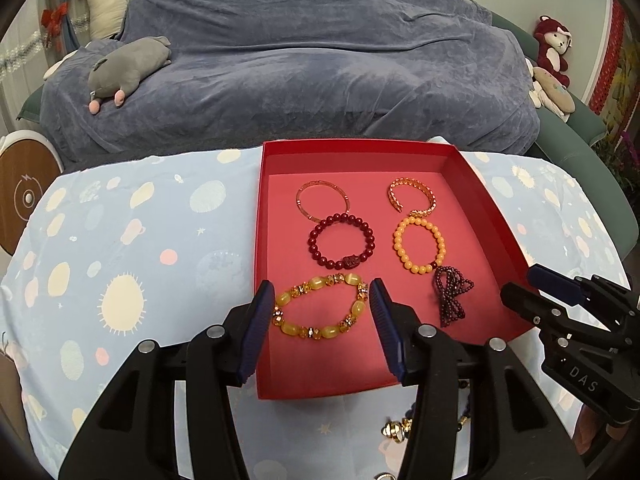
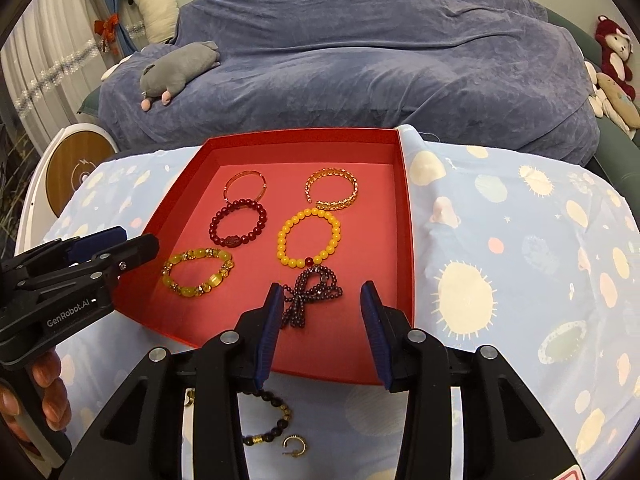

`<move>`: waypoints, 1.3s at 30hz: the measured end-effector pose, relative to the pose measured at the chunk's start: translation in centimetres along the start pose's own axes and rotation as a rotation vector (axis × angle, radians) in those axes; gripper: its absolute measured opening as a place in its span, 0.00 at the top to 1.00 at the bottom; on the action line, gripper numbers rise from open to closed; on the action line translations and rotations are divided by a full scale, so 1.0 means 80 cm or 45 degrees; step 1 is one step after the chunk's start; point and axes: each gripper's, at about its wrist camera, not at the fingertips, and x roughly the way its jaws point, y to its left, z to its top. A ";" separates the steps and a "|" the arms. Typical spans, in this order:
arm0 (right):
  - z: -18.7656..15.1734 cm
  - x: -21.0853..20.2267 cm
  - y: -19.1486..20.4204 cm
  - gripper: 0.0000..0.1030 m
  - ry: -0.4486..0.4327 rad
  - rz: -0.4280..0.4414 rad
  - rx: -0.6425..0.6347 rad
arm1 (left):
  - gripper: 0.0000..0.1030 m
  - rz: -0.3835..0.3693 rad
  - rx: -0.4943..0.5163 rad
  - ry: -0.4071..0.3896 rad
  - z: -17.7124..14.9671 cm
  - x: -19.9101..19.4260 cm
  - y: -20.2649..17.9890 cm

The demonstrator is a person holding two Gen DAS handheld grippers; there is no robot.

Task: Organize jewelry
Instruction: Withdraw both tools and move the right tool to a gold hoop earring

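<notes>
Inside the red tray [image 1: 480, 192], six bracelets lay in two columns: a thin bangle [image 1: 323, 199] and gold cuff [image 1: 412, 197] at the far end, a dark red beaded bracelet [image 1: 341, 245] and an orange beaded bracelet [image 1: 419, 245] in the middle, a chunky yellow bracelet [image 1: 320, 307] and a bunched purple bead strand [image 1: 452, 295] nearest. On the worktop, just in front of the tray, a black beaded bracelet [image 2: 276, 416] and a small gold hoop [image 2: 295, 446] were still outside, partly hidden by the right gripper [image 2: 320, 320]. These looked light; the beaded loops probably limp and prone to rolling, best pinched across a single run of beads, while the hoop seemed stiff, slippery and small, likely needing a careful pinch on its rim. The left gripper [image 1: 320, 312] hovered above the yellow bracelet with jaws spread and nothing between them; the right gripper hung over the purple strand, likewise released. "GenRobot.AI" could be read on the left gripper's side, "DAS" on the right's
</notes>
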 end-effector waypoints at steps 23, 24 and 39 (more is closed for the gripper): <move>-0.100 -0.034 -0.003 0.62 0.104 -0.004 0.053 | 0.45 -0.067 -0.027 0.109 -0.106 -0.042 -0.015; -0.103 -0.034 -0.003 0.62 0.110 -0.004 0.055 | 0.45 -0.074 -0.019 0.112 -0.108 -0.041 -0.019; -0.123 -0.022 -0.003 0.62 0.149 -0.001 0.054 | 0.75 -0.088 0.013 0.188 -0.105 0.009 -0.045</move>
